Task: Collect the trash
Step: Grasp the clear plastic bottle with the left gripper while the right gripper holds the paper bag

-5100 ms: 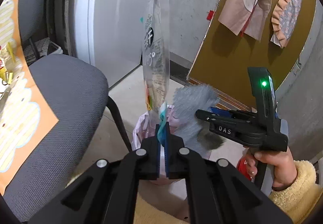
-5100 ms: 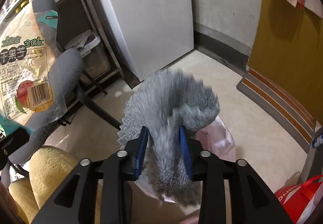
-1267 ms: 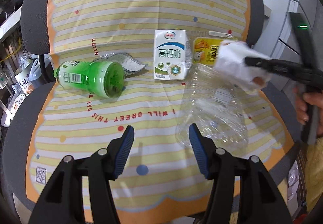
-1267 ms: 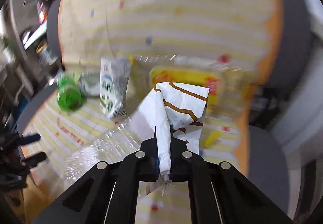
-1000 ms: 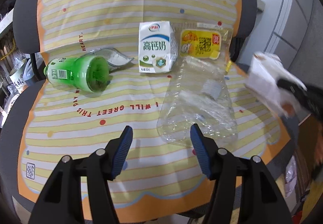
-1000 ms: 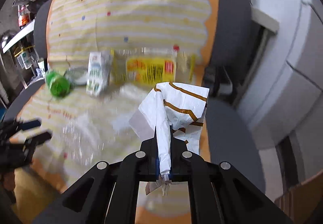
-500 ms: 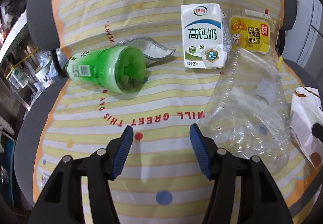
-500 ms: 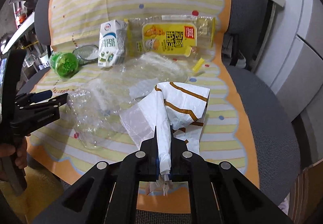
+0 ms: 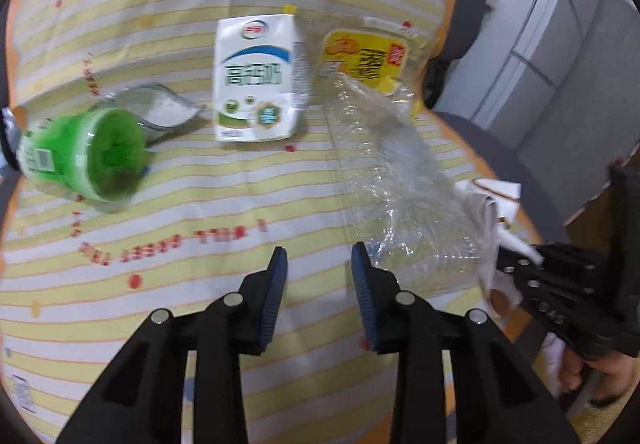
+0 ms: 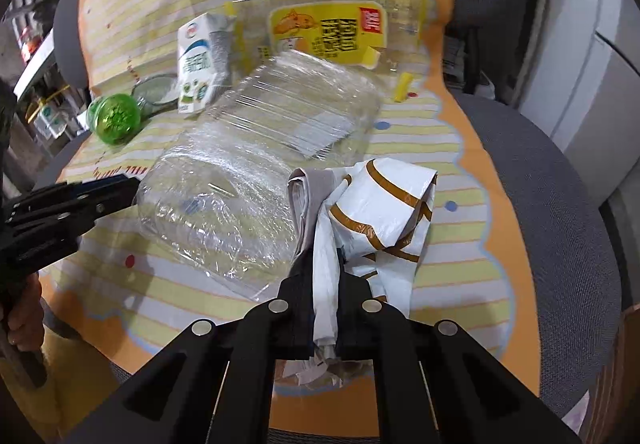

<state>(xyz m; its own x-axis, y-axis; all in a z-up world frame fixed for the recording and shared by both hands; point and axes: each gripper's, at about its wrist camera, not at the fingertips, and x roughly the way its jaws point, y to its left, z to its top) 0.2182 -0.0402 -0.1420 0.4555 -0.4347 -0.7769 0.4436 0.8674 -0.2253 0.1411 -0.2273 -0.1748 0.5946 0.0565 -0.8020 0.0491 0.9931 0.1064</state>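
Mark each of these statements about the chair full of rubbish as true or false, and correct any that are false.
1. The right claw is shut on a white paper bag with brown stripes. True.
2. The green bottle stands upright. False: it lies on its side on the striped cloth.
3. The left claw grips the milk carton. False: nothing is between its pads; its jaws have just been closing, and the carton lies farther back, untouched.
4. A crushed clear plastic bottle lies between the two claws. True.
5. The yellow wrapper lies behind the clear bottle, toward the chair back. True.
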